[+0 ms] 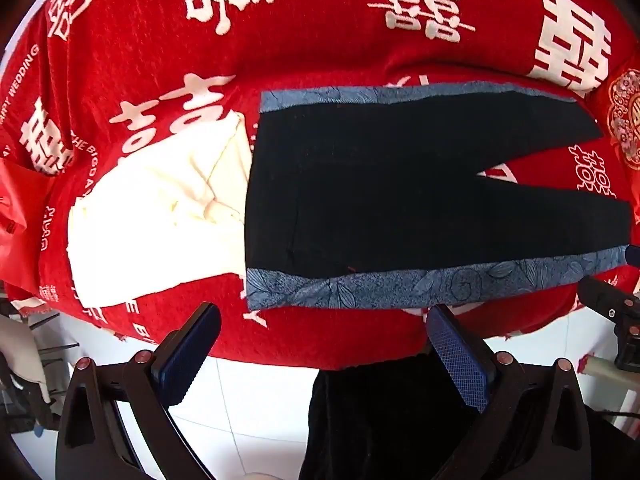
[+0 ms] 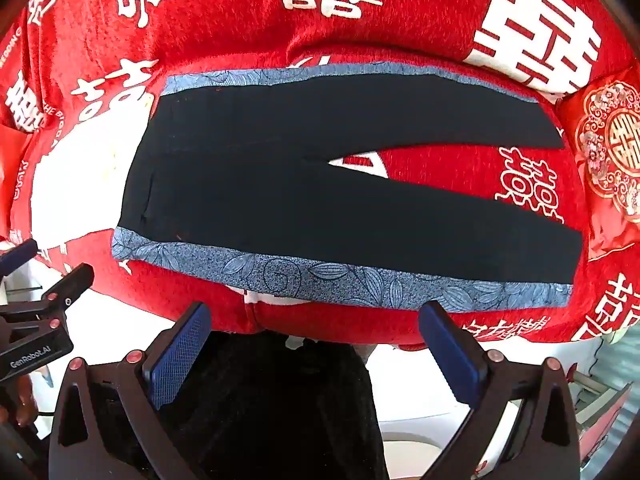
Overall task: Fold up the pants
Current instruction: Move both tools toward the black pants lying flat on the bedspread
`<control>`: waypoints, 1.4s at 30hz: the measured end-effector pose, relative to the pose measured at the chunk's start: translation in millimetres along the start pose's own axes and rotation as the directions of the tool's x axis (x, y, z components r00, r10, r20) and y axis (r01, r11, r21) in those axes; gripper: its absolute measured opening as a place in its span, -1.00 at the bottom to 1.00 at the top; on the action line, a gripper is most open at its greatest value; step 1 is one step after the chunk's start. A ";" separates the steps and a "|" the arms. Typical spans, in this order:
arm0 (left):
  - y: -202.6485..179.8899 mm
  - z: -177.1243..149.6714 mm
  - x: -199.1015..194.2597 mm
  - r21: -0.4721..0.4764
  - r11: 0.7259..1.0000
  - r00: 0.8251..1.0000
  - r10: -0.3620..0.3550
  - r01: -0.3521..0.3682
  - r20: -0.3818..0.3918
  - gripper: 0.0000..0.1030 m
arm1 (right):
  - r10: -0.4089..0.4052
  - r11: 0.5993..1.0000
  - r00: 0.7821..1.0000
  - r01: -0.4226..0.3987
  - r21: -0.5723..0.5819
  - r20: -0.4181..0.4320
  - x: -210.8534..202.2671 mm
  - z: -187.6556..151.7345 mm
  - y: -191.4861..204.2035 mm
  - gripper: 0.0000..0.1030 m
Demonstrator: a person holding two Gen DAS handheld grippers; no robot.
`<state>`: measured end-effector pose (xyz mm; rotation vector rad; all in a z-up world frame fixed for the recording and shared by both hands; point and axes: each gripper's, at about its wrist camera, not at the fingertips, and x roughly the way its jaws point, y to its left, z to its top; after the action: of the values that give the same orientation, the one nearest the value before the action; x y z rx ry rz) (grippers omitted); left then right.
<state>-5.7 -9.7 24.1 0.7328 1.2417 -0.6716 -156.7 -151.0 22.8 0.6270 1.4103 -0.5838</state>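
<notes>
Black pants (image 1: pixel 380 184) with blue leaf-patterned side stripes lie flat on a red cloth-covered surface, waist to the left, legs spread apart to the right. They also show in the right wrist view (image 2: pixel 320 184). My left gripper (image 1: pixel 324 320) is open and empty, just off the near edge below the waist end. My right gripper (image 2: pixel 316 316) is open and empty, off the near edge below the near leg's blue stripe (image 2: pixel 340 276). The right gripper shows at the right edge of the left wrist view (image 1: pixel 612 312), and the left gripper at the left edge of the right wrist view (image 2: pixel 44 312).
A folded white garment (image 1: pixel 160 216) lies left of the waistband, touching it. The red cloth (image 1: pixel 320 40) with white characters covers the surface. A red embroidered cushion (image 2: pixel 612 152) sits at the right. Dark fabric (image 2: pixel 272 400) hangs below the near edge over a white tiled floor (image 1: pixel 248 400).
</notes>
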 end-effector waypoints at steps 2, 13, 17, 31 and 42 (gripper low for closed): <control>0.6 0.5 -1.0 0.000 1.000 1.000 -0.010 0.010 0.002 1.00 | -0.002 1.000 1.000 0.002 -0.004 0.004 -1.0 0.7 -0.4 1.00; 0.9 1.6 -7.5 -0.013 0.999 0.999 0.039 -0.038 0.034 1.00 | -0.015 0.999 0.999 0.016 -0.036 0.030 -4.2 3.9 4.1 1.00; -0.4 1.6 -8.7 -0.010 0.999 0.998 0.044 -0.044 0.038 1.00 | -0.019 0.999 0.999 0.020 -0.040 0.034 -4.4 3.3 5.4 1.00; -2.3 3.9 -12.0 0.000 0.998 0.997 0.063 -0.063 0.054 1.00 | -0.025 0.998 0.998 0.028 -0.050 0.049 -6.7 3.8 6.1 1.00; -11.5 2.1 -13.1 0.014 0.996 0.994 0.091 -0.091 0.056 1.00 | -0.016 0.998 0.998 0.020 -0.055 0.057 -5.8 2.8 -0.1 1.00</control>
<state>-16.2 -17.6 35.8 0.7747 1.1464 -0.6239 -155.2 -153.0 28.8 0.5504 1.3756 -0.5708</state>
